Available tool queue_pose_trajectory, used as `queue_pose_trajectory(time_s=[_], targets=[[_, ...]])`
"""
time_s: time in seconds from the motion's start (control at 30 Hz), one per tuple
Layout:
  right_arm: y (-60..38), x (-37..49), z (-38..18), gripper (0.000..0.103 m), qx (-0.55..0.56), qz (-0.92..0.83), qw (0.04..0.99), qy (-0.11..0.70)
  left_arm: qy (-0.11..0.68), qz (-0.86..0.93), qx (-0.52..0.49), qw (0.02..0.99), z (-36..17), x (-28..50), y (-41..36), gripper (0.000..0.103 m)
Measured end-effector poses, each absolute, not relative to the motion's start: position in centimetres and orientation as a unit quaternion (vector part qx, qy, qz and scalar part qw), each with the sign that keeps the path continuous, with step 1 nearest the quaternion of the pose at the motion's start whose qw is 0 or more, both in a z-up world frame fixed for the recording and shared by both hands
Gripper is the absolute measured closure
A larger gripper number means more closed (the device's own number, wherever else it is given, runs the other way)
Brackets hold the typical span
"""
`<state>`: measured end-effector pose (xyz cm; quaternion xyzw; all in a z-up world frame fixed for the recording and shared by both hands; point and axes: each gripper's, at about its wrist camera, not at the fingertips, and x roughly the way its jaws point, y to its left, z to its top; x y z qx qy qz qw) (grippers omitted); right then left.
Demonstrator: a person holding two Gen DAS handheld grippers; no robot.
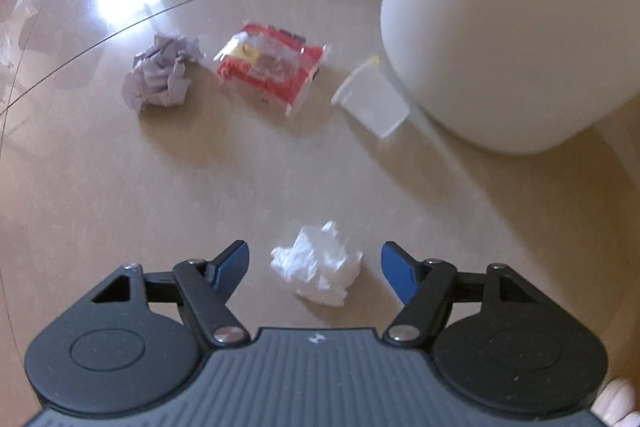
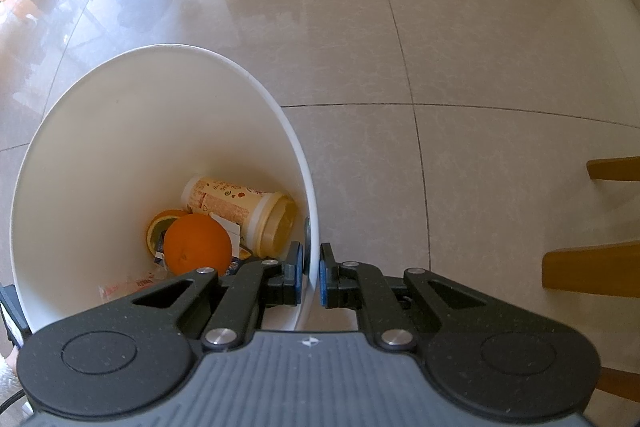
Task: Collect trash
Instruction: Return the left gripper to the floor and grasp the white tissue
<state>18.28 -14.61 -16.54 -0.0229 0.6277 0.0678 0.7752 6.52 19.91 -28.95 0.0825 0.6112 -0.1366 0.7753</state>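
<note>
Left claw [image 1: 315, 263] is spread wide, with the crumpled white tissue wad [image 1: 318, 269] on the floor dead centre between its blue pads, so straight down. Right claw [image 2: 311, 273] is clamped on the white plastic bin's rim [image 2: 310, 227].

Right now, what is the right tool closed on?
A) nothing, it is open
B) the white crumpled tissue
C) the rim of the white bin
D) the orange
C: in the right wrist view the right tool has one blue pad on each side of the wall of the white bin, at its rim; the orange lies loose inside.
</note>
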Motion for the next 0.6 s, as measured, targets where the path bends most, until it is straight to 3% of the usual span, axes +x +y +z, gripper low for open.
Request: queue_pose_trajectory(time_s=[0.13,0.47,0.5,0.6], targets=[[-14.5,18.3,-16.6,0.093,-0.023,0.067,0.775,0.628,0.621,-0.139,0.09,0.766,-29.8,6.3,20.0,0.047],[-14.7,18.2,-16.6,0.093,-0.02,0.066,0.777,0.626,0.614,-0.148,0.097,0.769,-30.1,6.3,19.4,0.049],[-14.6,18.2,-16.6,0.093,-0.02,0.066,0.776,0.627,0.612,-0.149,0.097,0.771,-30.1,6.3,19.4,0.053],[-14.6,18.2,-16.6,0.093,-0.019,0.066,0.777,0.626,0.613,-0.15,0.085,0.771,-30.0,6.6,19.5,0.077]])
